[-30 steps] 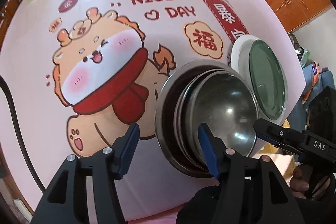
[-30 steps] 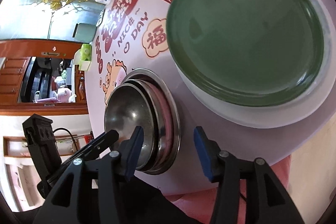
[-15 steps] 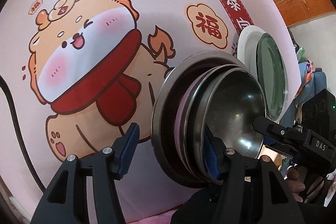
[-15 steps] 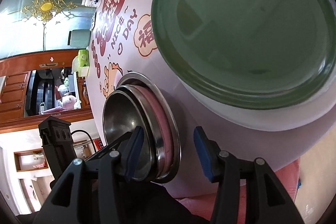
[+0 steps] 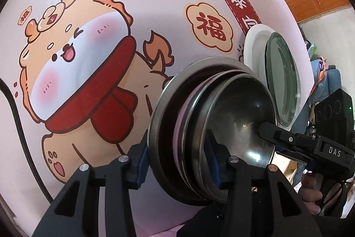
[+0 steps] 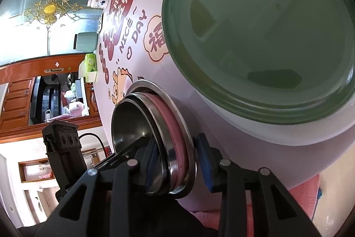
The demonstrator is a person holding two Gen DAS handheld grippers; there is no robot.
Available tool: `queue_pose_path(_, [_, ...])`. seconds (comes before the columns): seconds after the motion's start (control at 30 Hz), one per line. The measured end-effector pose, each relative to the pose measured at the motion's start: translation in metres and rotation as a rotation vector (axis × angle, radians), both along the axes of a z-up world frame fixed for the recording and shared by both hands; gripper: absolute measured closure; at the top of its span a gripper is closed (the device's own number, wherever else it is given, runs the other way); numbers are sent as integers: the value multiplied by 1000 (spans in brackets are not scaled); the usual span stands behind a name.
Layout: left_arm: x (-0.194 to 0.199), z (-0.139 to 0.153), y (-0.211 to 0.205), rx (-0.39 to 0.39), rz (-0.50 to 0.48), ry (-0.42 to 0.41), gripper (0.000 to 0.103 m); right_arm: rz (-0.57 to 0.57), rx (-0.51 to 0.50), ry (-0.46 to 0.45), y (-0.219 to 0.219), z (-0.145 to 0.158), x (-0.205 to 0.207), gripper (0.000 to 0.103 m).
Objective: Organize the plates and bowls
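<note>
A: On the pink printed tablecloth (image 5: 93, 90), how many dishes do you count?

B: One nested stack of round metal bowls (image 5: 213, 132), and just beside it, on the far side from the cartoon dog, one dark green glass plate (image 6: 261, 37) lying on one white plate (image 6: 277, 132). That makes two plates.

A: And inside the stack?

B: Three steel rims show for sure: a wide shallow outer bowl (image 5: 164, 112), a middle one, and the deep shiny inner bowl (image 5: 241, 117). A pink band (image 6: 175, 126) sits between the outer and the middle rims; whether it is a fourth bowl I cannot tell.

A: What are the two claws doing?

B: Both straddle the stack's near edge. The left gripper (image 5: 177, 157) has one blue pad outside the outer bowl and the other inside the inner bowl; its jaws have just been closing and now clamp the stacked rims. The right gripper (image 6: 177, 159) does the same from the plates' side, its jaws likewise just narrowed onto the rims.

A: Anything else beside the stack?

B: A hand (image 5: 310, 194) holds the right gripper's handle.
</note>
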State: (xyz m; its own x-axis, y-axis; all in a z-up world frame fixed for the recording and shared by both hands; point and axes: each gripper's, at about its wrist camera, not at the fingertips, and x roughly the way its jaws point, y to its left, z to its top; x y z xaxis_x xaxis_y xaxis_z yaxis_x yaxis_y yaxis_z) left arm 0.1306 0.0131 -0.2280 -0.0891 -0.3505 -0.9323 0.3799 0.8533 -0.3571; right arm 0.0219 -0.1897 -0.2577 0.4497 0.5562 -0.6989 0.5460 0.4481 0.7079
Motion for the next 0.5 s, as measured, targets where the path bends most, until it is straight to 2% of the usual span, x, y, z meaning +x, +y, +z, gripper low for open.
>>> queue_pose_path(0.5, [-11, 11, 8, 17, 11, -53, 60, 25, -1, -32, 2, 4, -4, 73])
